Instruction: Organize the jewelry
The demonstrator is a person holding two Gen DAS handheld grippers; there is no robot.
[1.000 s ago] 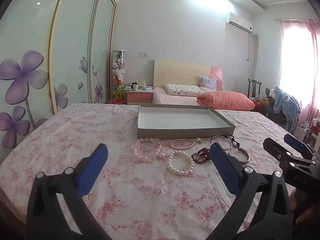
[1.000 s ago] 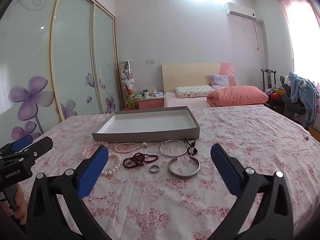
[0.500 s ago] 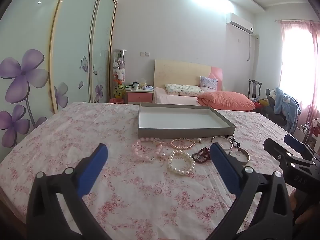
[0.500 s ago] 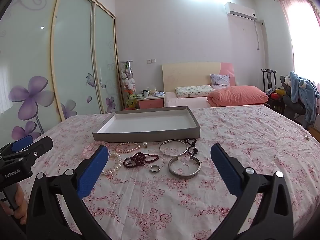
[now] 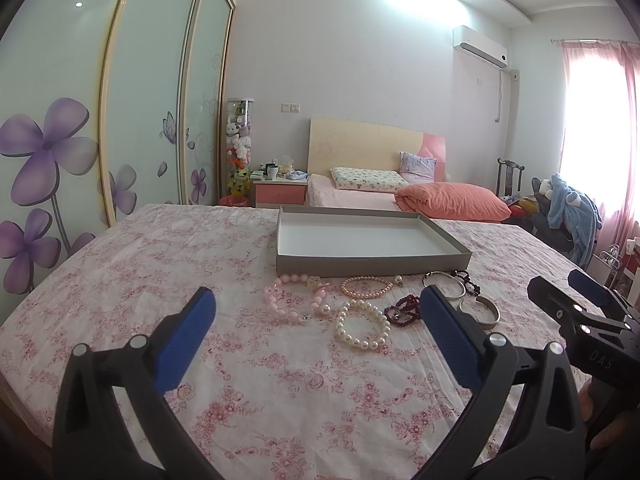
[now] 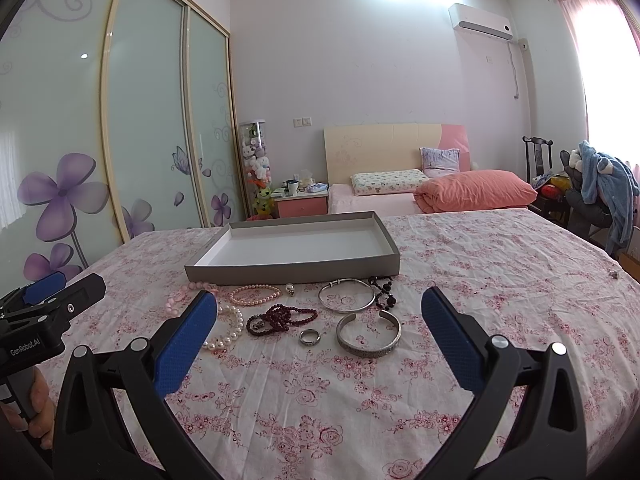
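Both were spread wide with nothing in them: the left hand-held gripper [image 5: 316, 312] and the right hand-held gripper [image 6: 320, 314] hung over the flowery bench [image 6: 480, 280]. The jewelry sat in a loose row along the near wall of the gray tray [image 6: 296, 270]: pearl bracelet [image 5: 363, 325], dark red beads [image 6: 280, 318], silver cuff [image 6: 369, 334], ring [image 6: 310, 337], thin bangle [image 6: 347, 295].

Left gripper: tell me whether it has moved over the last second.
No. The left gripper sits in the same spot against the grey tray and white pearl bracelet, open and empty.
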